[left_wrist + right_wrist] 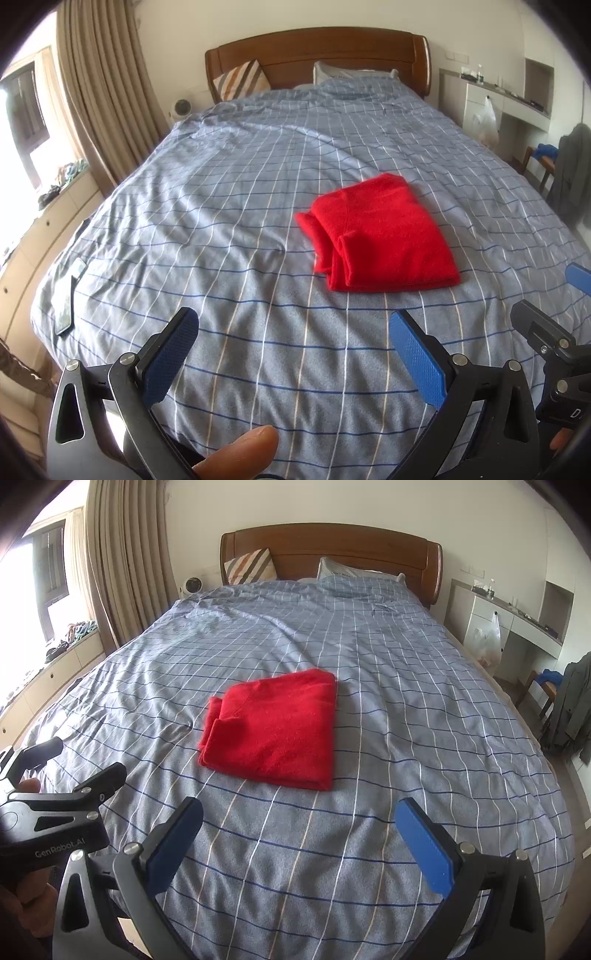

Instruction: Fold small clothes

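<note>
Writing: the body of the left gripper [85, 760], seen at the left of the right wrist view, carries the white lettering "GenRobot.AI". A partial mark, possibly "D", shows on the right gripper's body at the right edge of the left wrist view; the rest is cut off. The pillow [354, 572] bears dark print too small to read.

Left gripper [293, 354]: jaws spread wide, blue pads [417, 358] facing each other, nothing between them but the cover [229, 206]. It holds nothing and touches nothing. A fingertip [243, 452] of the person shows below it.

Right gripper [299, 838]: jaws at full spread, empty, clear of the cloth [273, 727]. A hand [26, 912] grips the left unit beside it.

Cloth [380, 236]: one red garment, folded into a compact rectangle with layered edges at its left side. It lies flat on the cover near the foot end of the bed, about midway between the side edges, apart from both grippers and ahead of them.

Containers: a white plastic bag [487, 642] hangs at the desk beyond the bed's right edge; its contents cannot be made out.

Other items: a phone [66, 306] lies near the cover's left edge, toward the foot corner. A striped cushion [242, 79] leans on the headboard [317, 55] at the head end.
</note>
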Motion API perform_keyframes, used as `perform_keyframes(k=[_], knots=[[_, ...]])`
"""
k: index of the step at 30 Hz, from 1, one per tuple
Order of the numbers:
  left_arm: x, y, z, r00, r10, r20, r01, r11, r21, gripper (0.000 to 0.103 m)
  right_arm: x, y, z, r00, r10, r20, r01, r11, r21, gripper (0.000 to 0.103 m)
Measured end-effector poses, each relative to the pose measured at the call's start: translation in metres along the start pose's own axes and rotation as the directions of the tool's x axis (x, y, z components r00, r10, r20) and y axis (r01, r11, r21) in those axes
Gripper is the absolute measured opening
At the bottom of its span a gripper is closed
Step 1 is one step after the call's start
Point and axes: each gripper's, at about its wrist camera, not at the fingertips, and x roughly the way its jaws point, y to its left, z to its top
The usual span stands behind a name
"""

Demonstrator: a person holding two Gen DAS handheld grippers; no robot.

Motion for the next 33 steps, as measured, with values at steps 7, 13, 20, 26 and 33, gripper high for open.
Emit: perform_keyframes(k=[7,13,20,26,33], knots=[[-0.008,0.011,0.007,0.998,-0.061,-0.002,0.061,0.996,-0.065,0.103,-0.007,0.012,0.005,1.000,-0.009,-0.013,0.009,0.999,-0.047,0.102],[-0.014,0.002,0.008,0.999,-0.050,0.005,0.050,0.999,-0.014,0.103,-0.011,0.013,0.006,0.999,-0.051,-0.018,0.049,0.997,-0.056,0.102],[-0.019,0.003,0.007,1.000,-0.002,0.021,0.002,1.000,0.001,0.103,-0.017,0.005,0.006,0.995,-0.098,-0.026,0.097,0.994,-0.044,0.102],[-0.024,0.010,0.009,0.999,0.028,0.023,-0.028,0.999,-0.019,0.103,-0.031,-0.002,0.012,0.995,-0.100,-0.007,0.100,0.995,-0.022,0.102],[-0.026,0.013,0.010,1.000,0.016,0.017,-0.015,0.999,-0.029,0.103,-0.030,0.011,0.014,0.996,-0.089,0.002,0.089,0.995,-0.054,0.102]])
